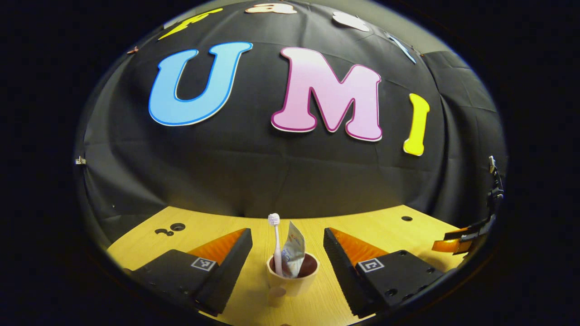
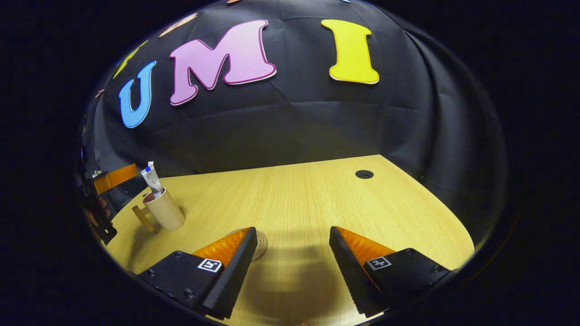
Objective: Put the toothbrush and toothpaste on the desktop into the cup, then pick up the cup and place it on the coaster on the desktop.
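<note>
Toothbrush (image 1: 274, 242) and toothpaste (image 1: 293, 253) stand in the cup (image 1: 292, 278), bottom centre; the left gripper (image 1: 287, 258), jaws apart, must likely close on it, then carry it to the coaster (image 2: 259, 244).

Each gripper (image 1: 287, 258) body bears screws and one square, seemingly coded marker.

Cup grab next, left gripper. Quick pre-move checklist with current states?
1. Toothbrush in cup: ok.
2. Toothpaste in cup: ok.
3. Cup upright on the desktop: ok.
4. Left gripper open, cup between its fingers, untouched: ok.
5. Coaster free: partly hidden behind a right gripper finger, cannot tell.
6. Right gripper open, away from cup: ok.
</note>
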`<act>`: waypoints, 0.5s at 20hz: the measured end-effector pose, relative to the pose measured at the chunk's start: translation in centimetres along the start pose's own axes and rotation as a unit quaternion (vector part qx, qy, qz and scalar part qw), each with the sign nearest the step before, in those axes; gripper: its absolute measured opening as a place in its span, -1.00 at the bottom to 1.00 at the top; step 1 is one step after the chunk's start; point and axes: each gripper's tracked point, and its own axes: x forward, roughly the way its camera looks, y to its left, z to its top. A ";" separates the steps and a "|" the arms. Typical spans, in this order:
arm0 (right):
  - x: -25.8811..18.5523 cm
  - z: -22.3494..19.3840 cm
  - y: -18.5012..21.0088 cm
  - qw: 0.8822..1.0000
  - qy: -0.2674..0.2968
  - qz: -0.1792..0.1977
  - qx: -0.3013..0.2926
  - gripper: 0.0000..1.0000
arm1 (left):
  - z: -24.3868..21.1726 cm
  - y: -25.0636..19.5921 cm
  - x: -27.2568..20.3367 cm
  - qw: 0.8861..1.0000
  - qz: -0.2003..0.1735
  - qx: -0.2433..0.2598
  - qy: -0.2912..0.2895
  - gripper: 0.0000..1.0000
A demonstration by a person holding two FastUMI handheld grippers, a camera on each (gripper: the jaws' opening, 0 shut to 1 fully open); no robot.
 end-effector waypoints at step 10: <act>-2.7 0.8 -1.9 1.000 0.000 -0.013 -0.008 0.96 | -3.8 1.7 -1.4 0.979 -0.026 0.052 0.194 0.95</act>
